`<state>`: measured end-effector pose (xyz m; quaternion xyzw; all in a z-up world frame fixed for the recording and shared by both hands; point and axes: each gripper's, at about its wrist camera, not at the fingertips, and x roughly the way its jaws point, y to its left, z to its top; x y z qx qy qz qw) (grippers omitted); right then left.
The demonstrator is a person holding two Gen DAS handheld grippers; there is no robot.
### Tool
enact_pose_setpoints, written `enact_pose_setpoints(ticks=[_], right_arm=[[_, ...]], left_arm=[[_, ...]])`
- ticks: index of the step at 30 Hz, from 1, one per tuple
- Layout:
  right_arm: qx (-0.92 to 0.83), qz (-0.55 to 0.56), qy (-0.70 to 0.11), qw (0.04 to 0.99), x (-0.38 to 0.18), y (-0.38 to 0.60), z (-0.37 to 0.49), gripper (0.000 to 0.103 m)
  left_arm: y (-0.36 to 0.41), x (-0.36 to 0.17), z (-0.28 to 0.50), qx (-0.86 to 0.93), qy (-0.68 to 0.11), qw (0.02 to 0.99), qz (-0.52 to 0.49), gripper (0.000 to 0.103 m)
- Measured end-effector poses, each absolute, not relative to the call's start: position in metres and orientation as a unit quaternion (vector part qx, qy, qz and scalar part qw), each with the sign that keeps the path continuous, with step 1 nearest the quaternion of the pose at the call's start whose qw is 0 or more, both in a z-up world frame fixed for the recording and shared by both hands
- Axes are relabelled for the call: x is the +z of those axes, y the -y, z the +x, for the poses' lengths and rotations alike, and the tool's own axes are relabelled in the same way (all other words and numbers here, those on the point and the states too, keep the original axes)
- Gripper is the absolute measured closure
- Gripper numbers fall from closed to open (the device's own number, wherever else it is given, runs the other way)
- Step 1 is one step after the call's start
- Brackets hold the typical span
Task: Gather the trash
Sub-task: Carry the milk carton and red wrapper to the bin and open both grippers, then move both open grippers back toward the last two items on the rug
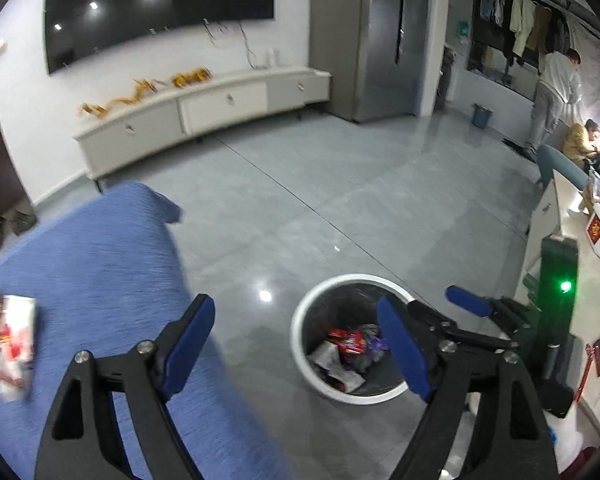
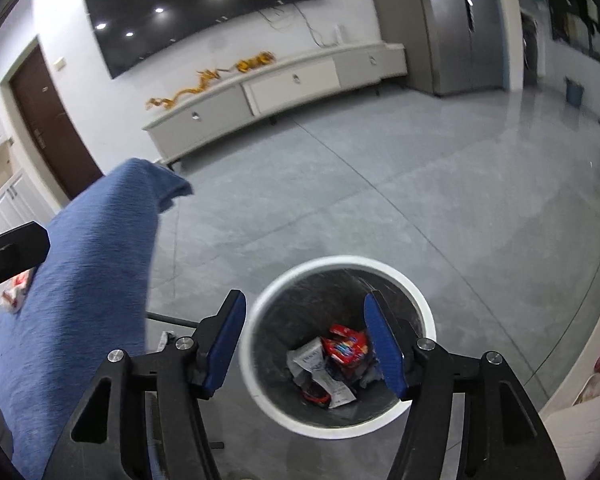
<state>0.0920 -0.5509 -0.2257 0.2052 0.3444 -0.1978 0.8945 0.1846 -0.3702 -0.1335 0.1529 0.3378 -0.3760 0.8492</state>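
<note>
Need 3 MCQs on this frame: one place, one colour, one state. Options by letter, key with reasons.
1. Where is the bin?
A. on the grey floor
B. on the TV cabinet
C. on the blue cloth

2. What colour is the bin's rim?
A. white
B. green
C. red

3. How is the right gripper?
A. shut on a wrapper
B. open, empty, above the bin
C. out of view

Key:
1 A: the bin stands on the floor tiles beside the blue cloth.
2 A: a white ring runs round the dark liner.
3 B: the jaws stand wide apart with nothing between them, and the red wrapper lies inside the bin below.
</note>
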Motion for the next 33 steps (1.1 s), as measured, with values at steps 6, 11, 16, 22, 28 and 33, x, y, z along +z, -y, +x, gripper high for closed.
enact_pose_setpoints(ticks=[6,11,16,22,28,33], right_arm=[[-0.161,0.168,-0.314,0.921,-0.178,0.498,0.086,0.039],[-0.121,0.144,-0.291,0.938,-0.144,0.453,0.089,0.038],[-0.089,0.125,-0.272,0.950,-0.115,0.409,0.086,0.038],[-0.060,0.090,-0.263,0.959,-0.088,0.360,0.083,0.037],[-0.040,0.067,-0.253,0.964,-0.065,0.317,0.084,0.033],[-0.026,0.049,-0.253,0.966,-0.057,0.290,0.088,0.030]], left_arm=[[0.308,-0.100,0.161,-0.338,-0.295,0.883,0.137,0.019],[0.254,-0.074,0.140,-0.299,-0.258,0.909,0.130,0.019],[0.205,-0.056,0.123,-0.273,-0.237,0.926,0.112,0.019],[0.153,-0.040,0.111,-0.244,-0.213,0.942,0.088,0.019],[0.105,-0.031,0.109,-0.213,-0.199,0.955,0.061,0.018],[0.074,-0.033,0.114,-0.198,-0.190,0.961,0.041,0.018]])
